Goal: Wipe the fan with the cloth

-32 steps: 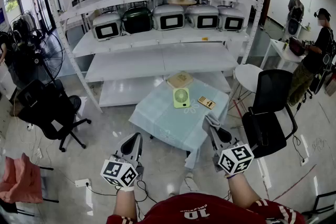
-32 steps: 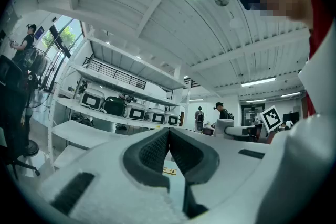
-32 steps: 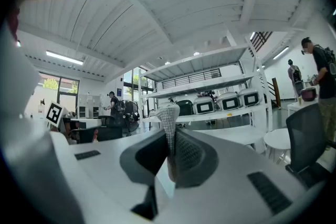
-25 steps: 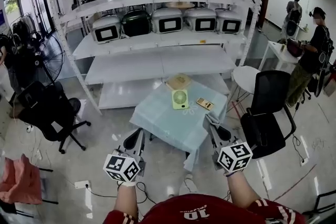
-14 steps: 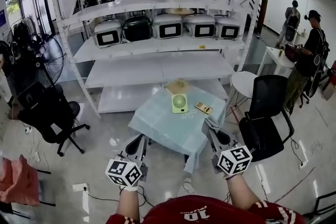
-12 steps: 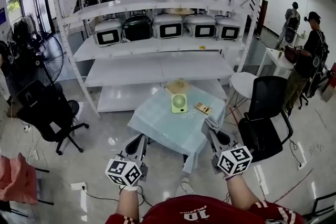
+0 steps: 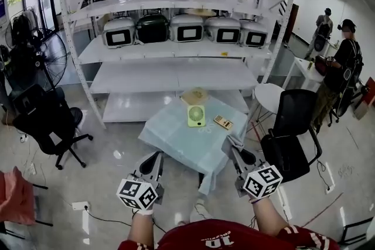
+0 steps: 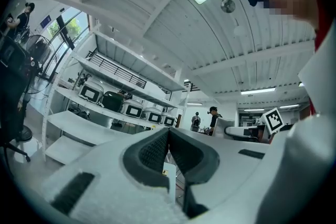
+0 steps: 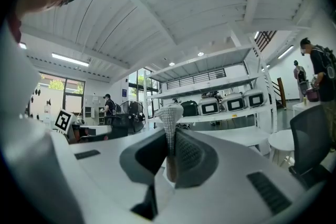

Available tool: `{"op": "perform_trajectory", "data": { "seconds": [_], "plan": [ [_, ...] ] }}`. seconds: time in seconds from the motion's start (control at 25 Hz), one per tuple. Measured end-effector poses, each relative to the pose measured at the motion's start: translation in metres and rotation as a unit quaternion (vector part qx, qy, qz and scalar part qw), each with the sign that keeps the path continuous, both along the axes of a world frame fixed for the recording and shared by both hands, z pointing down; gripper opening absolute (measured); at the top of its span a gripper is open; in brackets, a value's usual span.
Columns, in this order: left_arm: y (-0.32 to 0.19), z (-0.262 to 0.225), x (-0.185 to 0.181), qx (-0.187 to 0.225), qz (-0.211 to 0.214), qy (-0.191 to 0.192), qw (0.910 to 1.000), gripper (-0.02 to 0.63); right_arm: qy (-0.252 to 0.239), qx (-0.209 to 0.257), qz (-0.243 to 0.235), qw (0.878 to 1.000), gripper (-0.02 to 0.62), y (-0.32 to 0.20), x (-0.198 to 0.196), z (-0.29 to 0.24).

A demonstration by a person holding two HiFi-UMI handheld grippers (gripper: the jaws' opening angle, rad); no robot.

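A small green fan [image 7: 196,115] stands upright on a low table covered with a pale blue cloth [image 7: 173,139], well ahead of both grippers. My right gripper [image 7: 229,144] is held short of the table's near right corner, shut on a grey wiping cloth [image 7: 234,141]. In the right gripper view the cloth [image 9: 170,114] sticks up from between the shut jaws [image 9: 170,145]. My left gripper [image 7: 156,156] hangs over the floor before the table's near edge. Its jaws [image 8: 168,135] are shut with nothing between them.
On the table lie a wooden box [image 7: 195,96] behind the fan and a yellow card [image 7: 222,122] to its right. A white shelving unit [image 7: 176,70] stands behind, black chairs left [image 7: 41,117] and right [image 7: 288,134], a round stool [image 7: 268,93], people at far right [image 7: 340,70].
The head view has drifted and the table has shifted slightly left in the picture. Both grippers keep their pose, low in the frame and shut; the right one still holds the cloth.
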State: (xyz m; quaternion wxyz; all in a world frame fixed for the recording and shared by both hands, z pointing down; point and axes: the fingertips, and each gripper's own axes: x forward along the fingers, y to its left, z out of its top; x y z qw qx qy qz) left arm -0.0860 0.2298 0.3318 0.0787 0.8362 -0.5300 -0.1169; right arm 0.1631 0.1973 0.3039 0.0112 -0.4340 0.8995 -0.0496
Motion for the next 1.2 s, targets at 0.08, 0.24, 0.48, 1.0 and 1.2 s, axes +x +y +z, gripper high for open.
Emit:
{"op": "perform_trajectory", "data": {
  "seconds": [0.08,0.24,0.48,1.0,1.2],
  "plan": [
    [-0.005,0.003,0.003,-0.003,0.004,-0.001,1.0,0.003,-0.001,-0.005,-0.003,1.0,0.021,-0.005,0.0,0.004],
    [-0.021,0.007,0.006,-0.015,0.004,-0.004,0.9999,0.003,-0.004,-0.016,-0.005,1.0,0.021,-0.02,0.003,0.009],
    [-0.065,-0.001,0.02,-0.017,0.01,-0.006,0.9998,0.003,-0.015,-0.018,0.0,1.0,0.023,-0.058,0.023,0.01],
    [-0.192,-0.023,0.092,-0.008,0.027,-0.046,0.9986,0.003,-0.05,-0.013,-0.003,0.999,0.022,-0.185,0.086,0.011],
    [-0.216,-0.012,0.098,-0.02,0.012,-0.063,0.9977,0.003,-0.052,-0.025,-0.019,0.998,0.023,-0.225,0.085,0.03]
  ]
}}
